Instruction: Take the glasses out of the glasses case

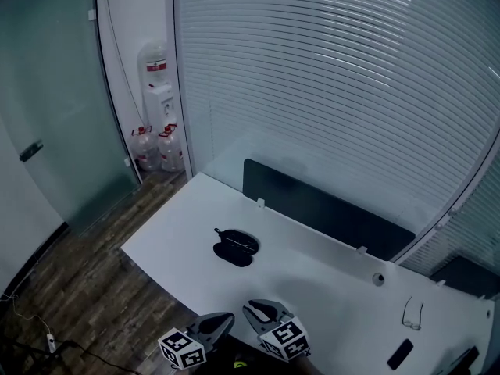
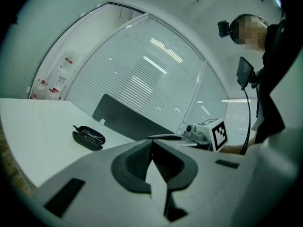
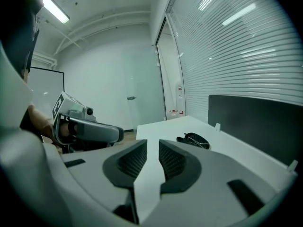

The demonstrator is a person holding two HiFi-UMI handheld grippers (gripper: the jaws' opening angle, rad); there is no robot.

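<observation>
Left gripper point(image 2: 151, 142): jaws clenched tip to tip, nothing between. Right gripper point(image 3: 152, 143): jaws slightly parted, empty. Both side by side at near edge of white table point(image 1: 328, 291), pointing across it. Glasses case point(image 1: 234, 248) lies open farther out on table, well apart from both; left of left jaws' line, right of right jaws' line. Glasses point(image 1: 237, 241) inside case.
</observation>
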